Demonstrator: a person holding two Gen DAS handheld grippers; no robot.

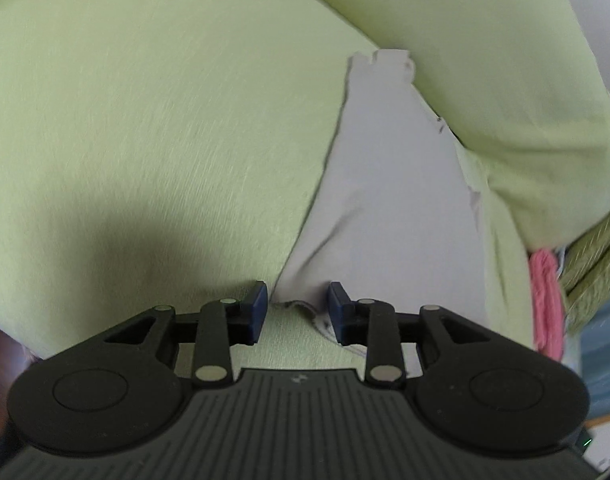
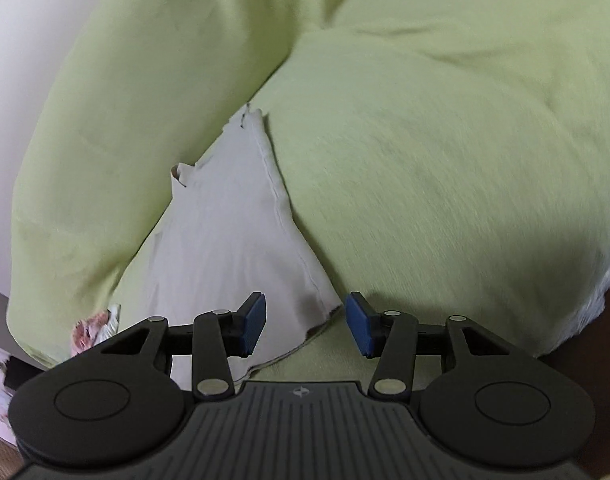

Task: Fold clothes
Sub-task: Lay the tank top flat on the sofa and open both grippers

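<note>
A pale grey garment (image 1: 385,208) lies in a long wedge on a light green sheet (image 1: 165,140), its far end tucked against a green pillow (image 1: 505,80). My left gripper (image 1: 298,306) hovers low over the garment's near hem. Its jaws are open, the hem lies in the gap, and the blue pads (image 1: 259,300) are not pressing on it. In the right wrist view the same garment (image 2: 233,232) shows a stitched seam along its right edge. My right gripper (image 2: 305,320) is open, with the garment's near corner lying loose between its pads.
A pink cloth (image 1: 547,300) and an olive knitted fabric (image 1: 593,272) lie at the right edge of the sheet. A floral cloth (image 2: 93,328) peeks out at the lower left. A white wall (image 2: 21,60) rises behind the pillow (image 2: 165,80).
</note>
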